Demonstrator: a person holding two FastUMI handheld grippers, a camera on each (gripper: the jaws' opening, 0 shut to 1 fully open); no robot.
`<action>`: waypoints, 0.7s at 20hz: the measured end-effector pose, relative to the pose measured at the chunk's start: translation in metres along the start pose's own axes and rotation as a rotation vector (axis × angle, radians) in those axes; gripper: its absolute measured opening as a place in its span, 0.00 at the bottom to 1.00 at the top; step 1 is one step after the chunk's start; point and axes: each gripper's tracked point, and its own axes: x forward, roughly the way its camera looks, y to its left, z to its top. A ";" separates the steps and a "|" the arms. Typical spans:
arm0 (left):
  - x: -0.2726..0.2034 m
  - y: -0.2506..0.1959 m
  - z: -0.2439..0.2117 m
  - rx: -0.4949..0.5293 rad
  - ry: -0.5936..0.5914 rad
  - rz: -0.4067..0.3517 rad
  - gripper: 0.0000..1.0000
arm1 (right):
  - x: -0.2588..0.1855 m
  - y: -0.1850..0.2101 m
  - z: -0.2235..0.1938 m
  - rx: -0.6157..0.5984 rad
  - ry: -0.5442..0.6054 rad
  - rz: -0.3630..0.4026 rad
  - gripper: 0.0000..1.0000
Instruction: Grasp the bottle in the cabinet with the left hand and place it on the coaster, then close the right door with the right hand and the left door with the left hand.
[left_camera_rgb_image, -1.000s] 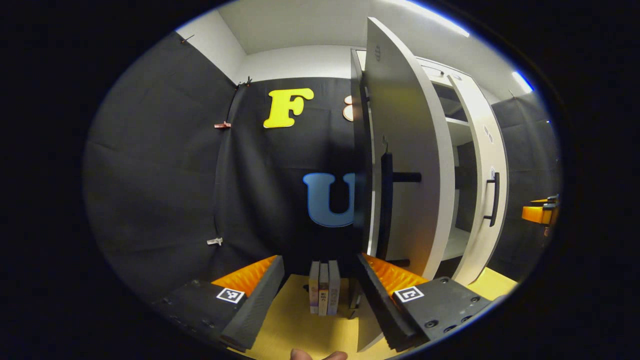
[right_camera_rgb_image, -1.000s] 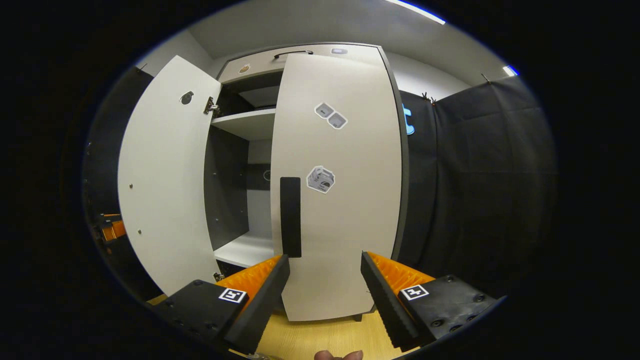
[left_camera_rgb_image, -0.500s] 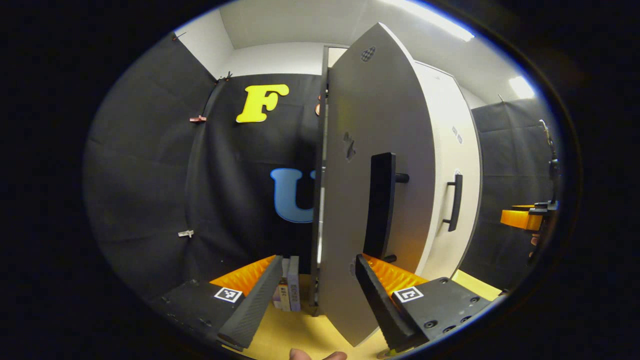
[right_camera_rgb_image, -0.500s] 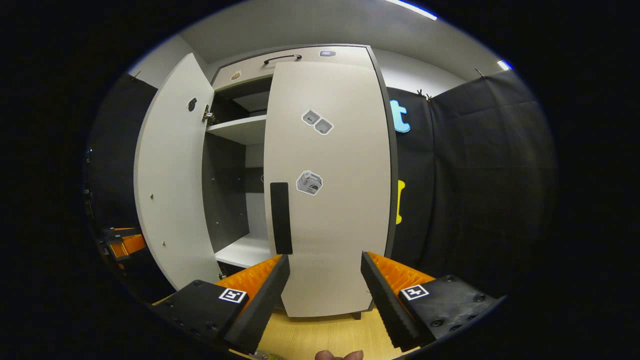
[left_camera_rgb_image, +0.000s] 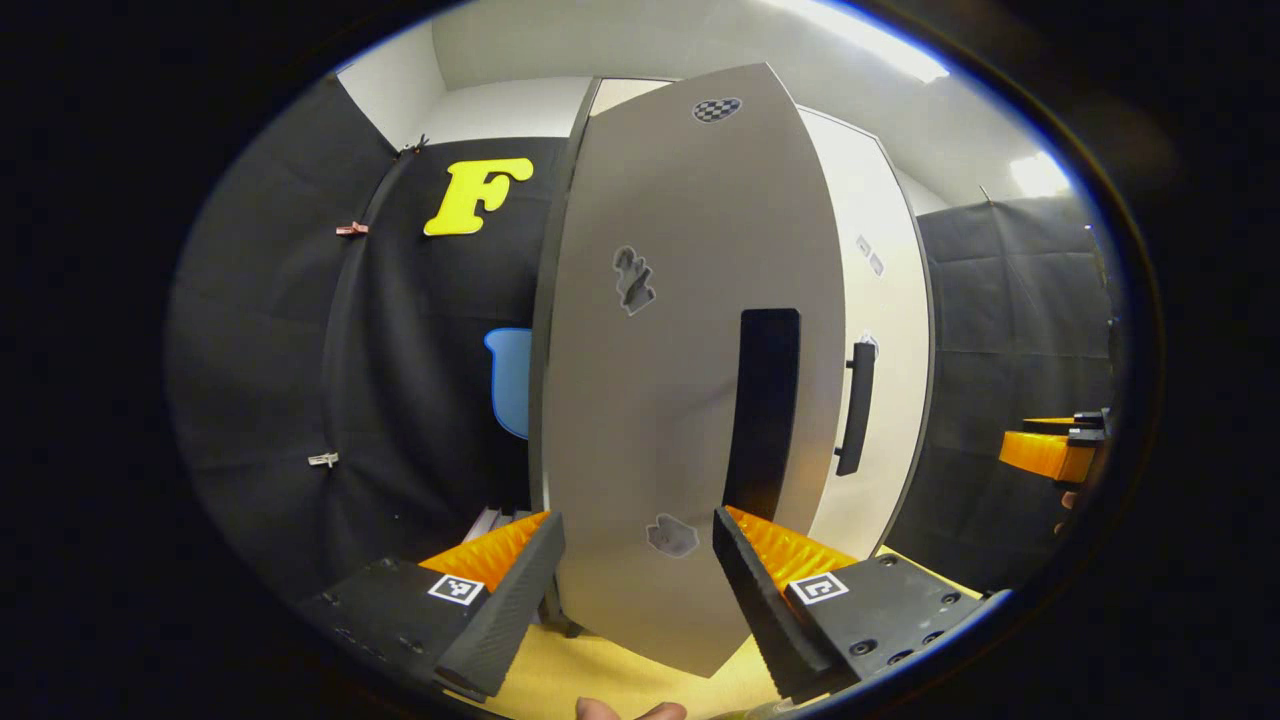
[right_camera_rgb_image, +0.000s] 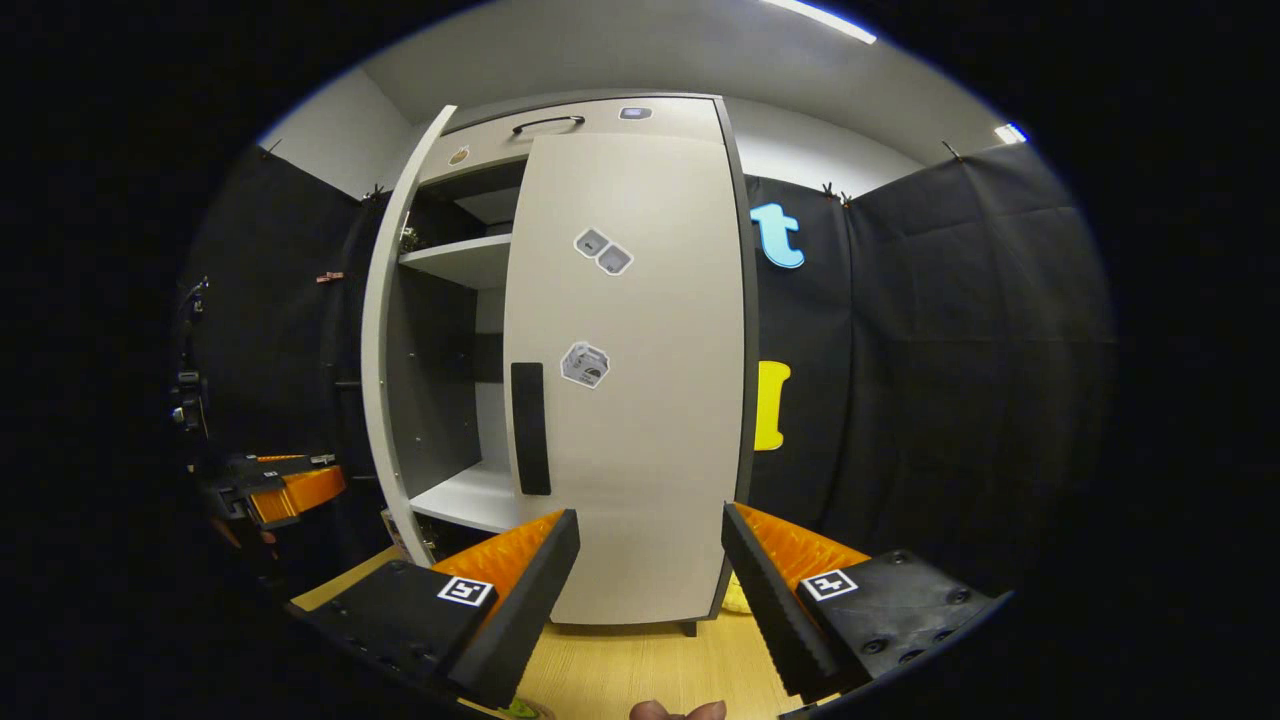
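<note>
Left gripper (left_camera_rgb_image: 635, 590) is hanging spread before the left door (left_camera_rgb_image: 690, 380), holding nothing; the door's tall handle (left_camera_rgb_image: 765, 410) is standing upright just above its right finger. Right gripper (right_camera_rgb_image: 648, 600) is gaping before the closed right door (right_camera_rgb_image: 630, 380). Cabinet (right_camera_rgb_image: 580, 110) is standing on a wooden tabletop (right_camera_rgb_image: 640, 670). Left door is standing ajar, shelf (right_camera_rgb_image: 465, 262) showing.

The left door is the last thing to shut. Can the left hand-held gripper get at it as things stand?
Probably yes: the left hand-held gripper is open right in front of the left door, which is ajar, with nothing between them.
</note>
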 end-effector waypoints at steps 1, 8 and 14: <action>0.002 -0.006 0.000 -0.006 -0.002 -0.010 0.95 | 0.000 -0.002 0.000 0.004 0.000 -0.004 0.95; 0.022 -0.027 0.002 0.013 -0.017 -0.037 0.95 | 0.000 0.000 0.005 0.021 -0.008 -0.004 0.95; 0.044 -0.045 0.002 0.022 -0.017 -0.040 0.95 | -0.005 0.001 0.006 0.033 -0.004 -0.010 0.95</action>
